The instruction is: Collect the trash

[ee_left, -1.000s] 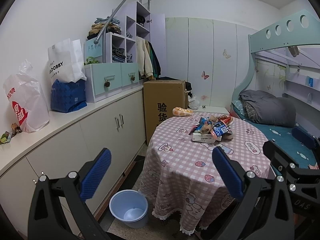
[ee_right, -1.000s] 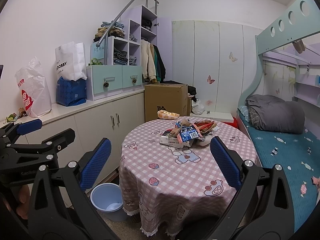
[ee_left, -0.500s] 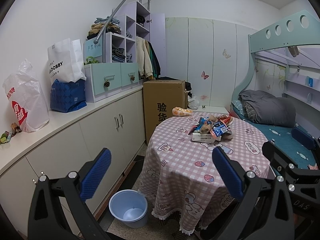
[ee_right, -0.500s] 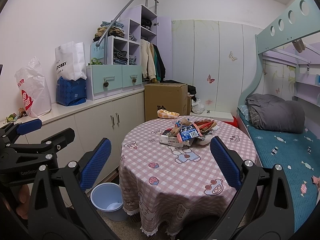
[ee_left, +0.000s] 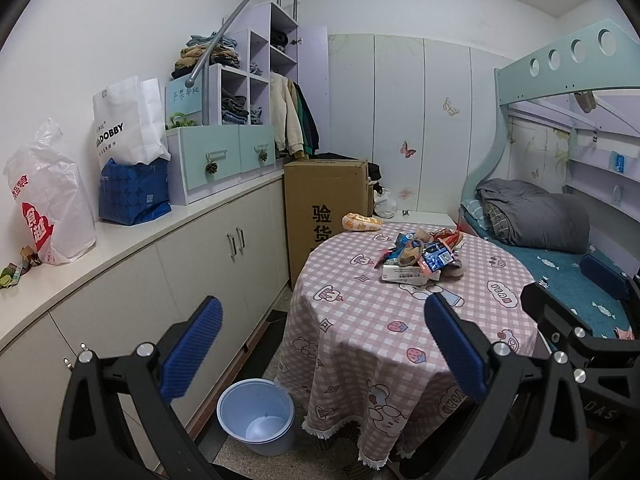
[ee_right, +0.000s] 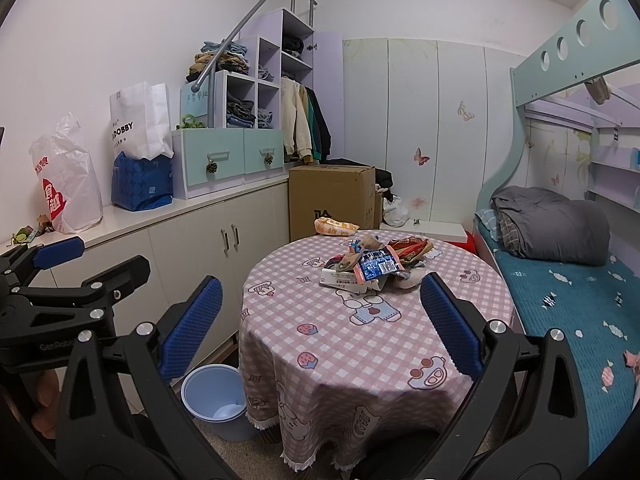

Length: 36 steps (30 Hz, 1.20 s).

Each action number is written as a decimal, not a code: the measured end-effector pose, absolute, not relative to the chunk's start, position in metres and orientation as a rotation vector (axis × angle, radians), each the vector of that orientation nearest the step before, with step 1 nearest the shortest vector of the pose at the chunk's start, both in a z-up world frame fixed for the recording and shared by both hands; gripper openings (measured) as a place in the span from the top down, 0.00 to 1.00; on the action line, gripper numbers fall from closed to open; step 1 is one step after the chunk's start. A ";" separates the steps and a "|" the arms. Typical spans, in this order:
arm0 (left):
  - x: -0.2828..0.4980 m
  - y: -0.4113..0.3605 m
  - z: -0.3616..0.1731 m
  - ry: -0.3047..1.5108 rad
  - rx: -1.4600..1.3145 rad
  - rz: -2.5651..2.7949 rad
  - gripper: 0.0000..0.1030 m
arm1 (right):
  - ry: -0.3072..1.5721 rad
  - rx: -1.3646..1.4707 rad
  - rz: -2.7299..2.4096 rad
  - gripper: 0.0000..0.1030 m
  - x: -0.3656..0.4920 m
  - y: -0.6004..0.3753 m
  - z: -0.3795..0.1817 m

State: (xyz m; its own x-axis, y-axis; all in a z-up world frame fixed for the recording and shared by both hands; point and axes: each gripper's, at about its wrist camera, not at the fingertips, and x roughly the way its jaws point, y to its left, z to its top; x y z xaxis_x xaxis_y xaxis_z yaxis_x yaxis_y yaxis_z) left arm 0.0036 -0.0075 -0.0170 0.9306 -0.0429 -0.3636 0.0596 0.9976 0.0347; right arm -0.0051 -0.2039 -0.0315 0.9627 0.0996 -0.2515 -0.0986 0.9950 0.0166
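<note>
A pile of wrappers and a white box, the trash (ee_left: 420, 258), lies on the far half of a round table with a pink checked cloth (ee_left: 360, 320); it also shows in the right wrist view (ee_right: 372, 264). An orange snack bag (ee_left: 360, 223) lies at the table's far left edge. A pale blue bin (ee_left: 256, 416) stands on the floor left of the table, also seen in the right wrist view (ee_right: 214, 404). My left gripper (ee_left: 320, 352) is open and empty, short of the table. My right gripper (ee_right: 318, 328) is open and empty, near the table's front.
White cabinets (ee_left: 140, 280) run along the left wall, with bags (ee_left: 128, 152) and drawers on top. A cardboard box (ee_left: 326, 208) stands behind the table. A bunk bed with a grey duvet (ee_left: 536, 220) is on the right. The left gripper shows in the right wrist view (ee_right: 60, 280).
</note>
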 end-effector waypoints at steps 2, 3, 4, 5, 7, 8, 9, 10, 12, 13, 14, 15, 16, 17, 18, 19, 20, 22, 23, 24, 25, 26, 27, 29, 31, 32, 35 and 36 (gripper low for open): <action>0.003 -0.008 -0.019 0.371 0.045 -0.053 0.04 | 0.255 0.005 0.100 0.06 -0.005 -0.204 -0.031; 0.003 -0.009 -0.020 0.371 0.045 -0.052 0.04 | 0.256 0.005 0.099 0.06 -0.004 -0.204 -0.030; 0.003 -0.010 -0.021 0.372 0.045 -0.052 0.04 | 0.256 0.006 0.100 0.06 -0.004 -0.204 -0.030; 0.003 -0.007 -0.016 0.372 0.044 -0.052 0.04 | 0.256 0.006 0.101 0.06 -0.004 -0.204 -0.030; 0.004 -0.006 -0.014 0.371 0.044 -0.052 0.04 | 0.255 0.004 0.101 0.06 -0.006 -0.201 -0.038; 0.004 -0.005 -0.013 0.371 0.045 -0.052 0.04 | 0.254 0.003 0.101 0.06 -0.006 -0.200 -0.039; 0.004 -0.006 -0.014 0.372 0.045 -0.052 0.04 | 0.255 0.004 0.102 0.06 -0.006 -0.200 -0.039; 0.004 -0.006 -0.015 0.372 0.045 -0.052 0.04 | 0.256 0.005 0.103 0.06 -0.006 -0.201 -0.038; 0.004 -0.008 -0.017 0.372 0.046 -0.050 0.04 | 0.256 0.005 0.102 0.06 -0.006 -0.200 -0.041; 0.004 -0.005 -0.013 0.372 0.045 -0.053 0.04 | 0.256 0.005 0.102 0.06 -0.005 -0.200 -0.040; 0.004 -0.005 -0.013 0.373 0.045 -0.052 0.04 | 0.257 0.006 0.103 0.06 -0.005 -0.201 -0.038; 0.004 -0.005 -0.013 0.372 0.044 -0.053 0.04 | 0.257 0.006 0.103 0.06 -0.004 -0.201 -0.037; 0.004 -0.005 -0.013 0.372 0.044 -0.053 0.04 | 0.257 0.006 0.103 0.06 -0.005 -0.200 -0.038; 0.004 -0.005 -0.013 0.373 0.045 -0.052 0.04 | 0.258 0.006 0.102 0.06 -0.005 -0.200 -0.038; 0.004 -0.005 -0.014 0.374 0.045 -0.052 0.04 | 0.258 0.006 0.103 0.06 -0.004 -0.201 -0.037; 0.003 -0.005 -0.015 0.375 0.044 -0.051 0.04 | 0.258 0.006 0.103 0.06 -0.004 -0.201 -0.037; 0.003 -0.006 -0.016 0.376 0.044 -0.052 0.04 | 0.258 0.005 0.102 0.06 -0.004 -0.200 -0.037; 0.003 -0.006 -0.017 0.376 0.045 -0.051 0.04 | 0.258 0.005 0.102 0.06 -0.004 -0.200 -0.038; 0.003 -0.005 -0.018 0.377 0.045 -0.051 0.04 | 0.260 0.006 0.103 0.06 -0.004 -0.200 -0.039; 0.002 -0.005 -0.018 0.377 0.045 -0.053 0.04 | 0.260 0.008 0.104 0.06 -0.004 -0.200 -0.040; 0.002 -0.005 -0.018 0.376 0.045 -0.052 0.04 | 0.259 0.008 0.104 0.06 -0.004 -0.200 -0.039; 0.003 -0.005 -0.018 0.376 0.044 -0.051 0.04 | 0.259 0.006 0.102 0.06 -0.003 -0.200 -0.039; 0.003 -0.005 -0.018 0.377 0.044 -0.051 0.04 | 0.259 0.005 0.102 0.06 -0.004 -0.199 -0.040; 0.003 -0.005 -0.017 0.378 0.044 -0.052 0.04 | 0.258 0.005 0.102 0.06 -0.004 -0.200 -0.038; 0.003 -0.005 -0.018 0.380 0.044 -0.052 0.04 | 0.260 0.007 0.103 0.06 -0.004 -0.201 -0.035; 0.004 -0.004 -0.019 0.381 0.044 -0.052 0.04 | 0.259 0.009 0.105 0.06 -0.004 -0.201 -0.036; 0.004 -0.003 -0.020 0.382 0.043 -0.052 0.04 | 0.256 0.015 0.112 0.06 -0.001 -0.200 -0.042; 0.005 -0.003 -0.020 0.383 0.044 -0.052 0.04 | 0.253 0.015 0.114 0.06 -0.001 -0.199 -0.045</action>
State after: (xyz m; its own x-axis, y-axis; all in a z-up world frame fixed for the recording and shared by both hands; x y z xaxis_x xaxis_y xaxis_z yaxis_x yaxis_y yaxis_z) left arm 0.0046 -0.0032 -0.0198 0.9262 -0.0419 -0.3748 0.0585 0.9977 0.0330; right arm -0.0009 -0.1993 -0.0450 0.9619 0.1142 -0.2486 -0.1105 0.9935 0.0287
